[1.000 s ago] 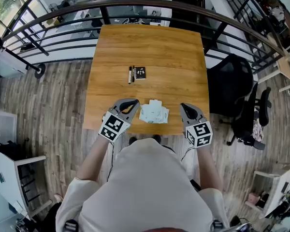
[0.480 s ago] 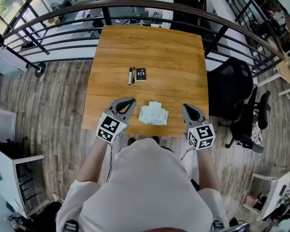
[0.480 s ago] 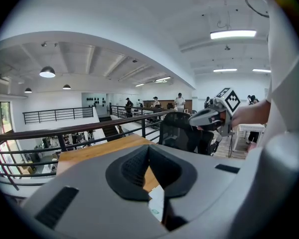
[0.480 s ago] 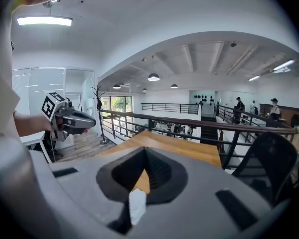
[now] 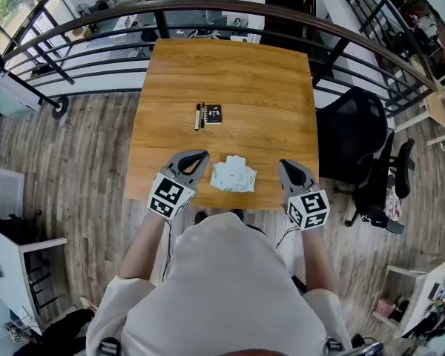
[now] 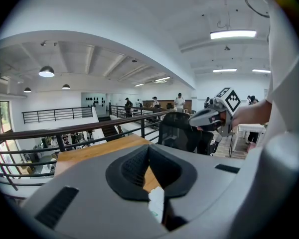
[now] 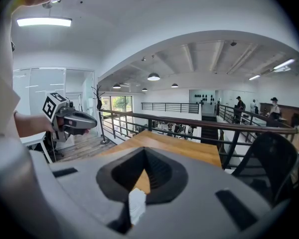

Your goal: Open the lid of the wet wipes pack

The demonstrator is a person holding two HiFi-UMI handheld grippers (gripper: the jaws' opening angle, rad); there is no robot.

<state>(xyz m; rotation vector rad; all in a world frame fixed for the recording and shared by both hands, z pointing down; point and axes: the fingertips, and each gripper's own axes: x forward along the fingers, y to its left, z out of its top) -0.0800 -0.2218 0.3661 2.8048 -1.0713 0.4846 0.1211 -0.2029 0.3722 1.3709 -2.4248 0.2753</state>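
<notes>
The wet wipes pack [image 5: 233, 175] is a white, crumpled-looking packet lying near the front edge of the wooden table [image 5: 230, 73], its lid down. My left gripper [image 5: 200, 155] hovers just left of it, jaws shut and empty. My right gripper [image 5: 284, 164] hovers to its right, a little farther off, also shut and empty. In the left gripper view a strip of the pack [image 6: 157, 203] shows below the closed jaws, with the right gripper [image 6: 209, 118] across from it. The right gripper view shows the pack [image 7: 137, 205] and the left gripper [image 7: 74, 121].
A black marker [image 5: 198, 116] and a small black card [image 5: 214, 113] lie mid-table. A curved dark railing [image 5: 222, 10] runs behind the table. A black office chair [image 5: 356, 136] stands at the right. The person's torso is close to the table's front edge.
</notes>
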